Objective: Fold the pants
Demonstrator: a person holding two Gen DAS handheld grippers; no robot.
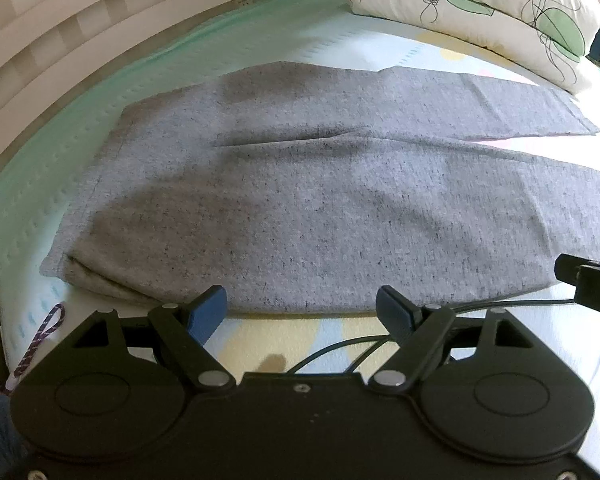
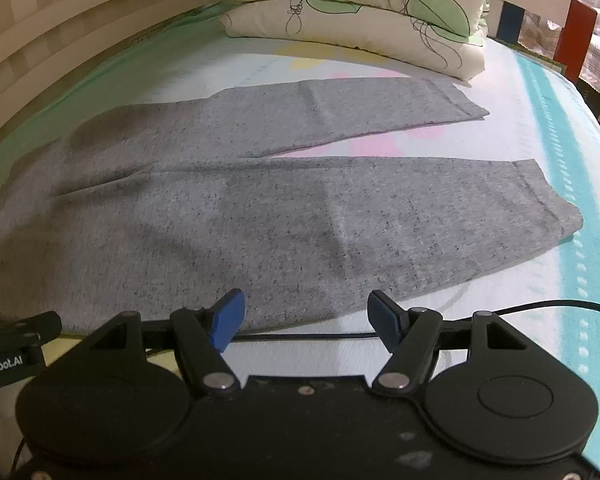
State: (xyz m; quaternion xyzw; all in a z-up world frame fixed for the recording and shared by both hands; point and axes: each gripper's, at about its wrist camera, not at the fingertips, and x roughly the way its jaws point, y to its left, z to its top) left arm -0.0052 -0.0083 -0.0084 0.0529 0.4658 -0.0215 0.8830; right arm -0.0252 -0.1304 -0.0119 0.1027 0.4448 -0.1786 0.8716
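Item: grey sweatpants (image 1: 300, 208), laid flat and face up on the bed (image 2: 548, 184), waist to the left, legs running to the right. The two legs lie apart in a narrow V, the far leg (image 2: 340, 108) ending just short of the pillows (image 2: 360, 20), the near leg (image 2: 420, 216) ending at a cuff near the right side of the mattress.

Progress: none of the folding looks done. No leg is laid over the other and the length is not doubled; both folds remain, by my judgement.

Left gripper (image 1: 302, 306): fingers spread, nothing between them, poised at the near edge of the waist end.

Right gripper (image 2: 306, 312): fingers spread, empty, poised at the near edge of the near leg.

View differences: the left wrist view alone shows the waistband corner (image 1: 72, 268) and a patterned cord (image 1: 44, 332) at the near left. The right wrist view alone shows both leg ends, a red post (image 2: 576, 36) and a black cable (image 2: 540, 304) on the sheet.
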